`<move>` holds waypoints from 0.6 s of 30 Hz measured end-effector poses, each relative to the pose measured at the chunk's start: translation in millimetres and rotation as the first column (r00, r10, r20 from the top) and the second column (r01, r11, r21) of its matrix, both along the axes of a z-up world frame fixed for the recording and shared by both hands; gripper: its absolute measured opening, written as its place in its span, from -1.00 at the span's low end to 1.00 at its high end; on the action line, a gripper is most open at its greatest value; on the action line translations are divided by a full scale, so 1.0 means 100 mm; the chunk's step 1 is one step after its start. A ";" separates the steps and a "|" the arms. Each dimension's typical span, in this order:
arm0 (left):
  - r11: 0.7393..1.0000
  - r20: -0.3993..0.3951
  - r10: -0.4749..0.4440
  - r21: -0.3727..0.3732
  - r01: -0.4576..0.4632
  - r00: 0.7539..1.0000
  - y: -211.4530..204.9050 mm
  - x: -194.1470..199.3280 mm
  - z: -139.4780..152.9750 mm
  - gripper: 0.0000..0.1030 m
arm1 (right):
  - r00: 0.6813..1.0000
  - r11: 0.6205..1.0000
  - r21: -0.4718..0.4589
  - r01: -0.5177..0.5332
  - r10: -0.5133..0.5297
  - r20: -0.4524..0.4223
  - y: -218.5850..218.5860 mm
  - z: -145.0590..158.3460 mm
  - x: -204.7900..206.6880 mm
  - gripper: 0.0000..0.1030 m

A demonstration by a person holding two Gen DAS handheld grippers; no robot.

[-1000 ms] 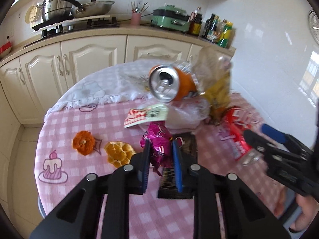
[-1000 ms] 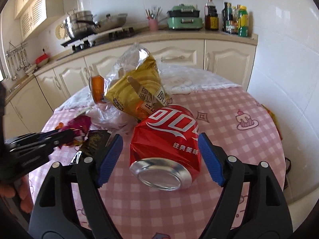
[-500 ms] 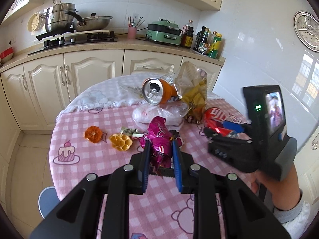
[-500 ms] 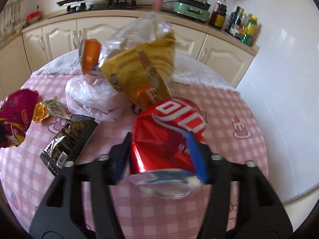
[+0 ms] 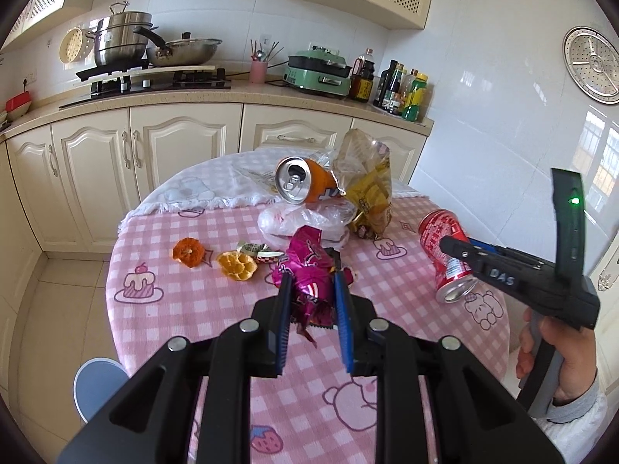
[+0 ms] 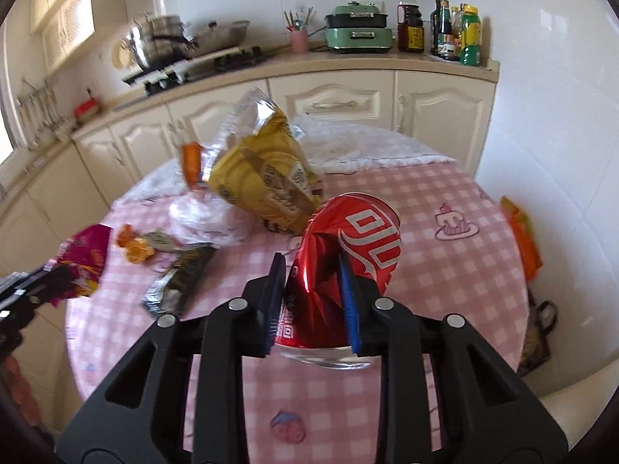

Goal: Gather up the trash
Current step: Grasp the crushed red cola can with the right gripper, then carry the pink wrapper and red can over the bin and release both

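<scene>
My left gripper point(image 5: 311, 282) is shut on a crumpled magenta wrapper point(image 5: 307, 266) and holds it above the pink checked table point(image 5: 201, 301). My right gripper point(image 6: 311, 270) is shut on a dented red can point(image 6: 348, 255), lifted off the table; it also shows in the left wrist view point(image 5: 445, 251). On the table lie an orange can point(image 5: 305, 185), a yellow chip bag point(image 5: 367, 189), a clear plastic bag point(image 5: 305, 220), a black wrapper point(image 6: 180, 282), orange peels point(image 5: 189, 251) and small paper scraps point(image 5: 259, 251).
Cream kitchen cabinets point(image 5: 154, 147) with a stove, pots and bottles stand behind the table. A white cloth point(image 5: 216, 185) covers the table's far side. A blue stool point(image 5: 96, 382) stands low left. An orange packet point(image 6: 522, 232) hangs at the table's right edge.
The right gripper has closed on the red can, denting it, and lifted it. The left gripper has pulled back and up with the magenta wrapper.
</scene>
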State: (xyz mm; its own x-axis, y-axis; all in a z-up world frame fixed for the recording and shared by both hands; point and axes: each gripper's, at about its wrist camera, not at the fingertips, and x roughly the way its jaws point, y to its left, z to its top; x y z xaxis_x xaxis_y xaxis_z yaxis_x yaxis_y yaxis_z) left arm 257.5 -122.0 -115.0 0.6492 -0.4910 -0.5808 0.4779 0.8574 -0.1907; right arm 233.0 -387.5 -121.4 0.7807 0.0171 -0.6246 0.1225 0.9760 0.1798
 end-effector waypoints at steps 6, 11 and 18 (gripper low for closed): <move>1.000 0.013 0.016 -0.022 -0.016 1.000 0.12 -0.11 0.06 -0.61 | 0.998 0.994 0.099 -0.043 0.037 0.054 0.00 0.06 -0.19 -0.53; 0.998 0.030 0.040 -0.045 -0.039 0.999 0.29 -0.19 0.11 -0.61 | 0.987 0.987 0.086 -0.136 0.127 0.102 0.43 0.21 -0.24 -0.53; 0.985 0.049 0.148 -0.094 -0.143 0.988 0.96 -0.27 0.15 -0.61 | 0.928 0.934 0.058 -0.354 0.343 0.144 1.48 0.38 -0.11 -0.53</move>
State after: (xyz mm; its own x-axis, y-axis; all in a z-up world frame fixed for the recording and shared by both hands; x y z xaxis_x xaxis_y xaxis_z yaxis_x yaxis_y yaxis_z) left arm 230.0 -26.4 -99.9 0.7479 -0.4371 -0.4996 0.3612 0.8994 -0.2462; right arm 222.5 -239.4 -83.2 0.7902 0.3488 -0.5039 -0.2519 0.9344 0.2517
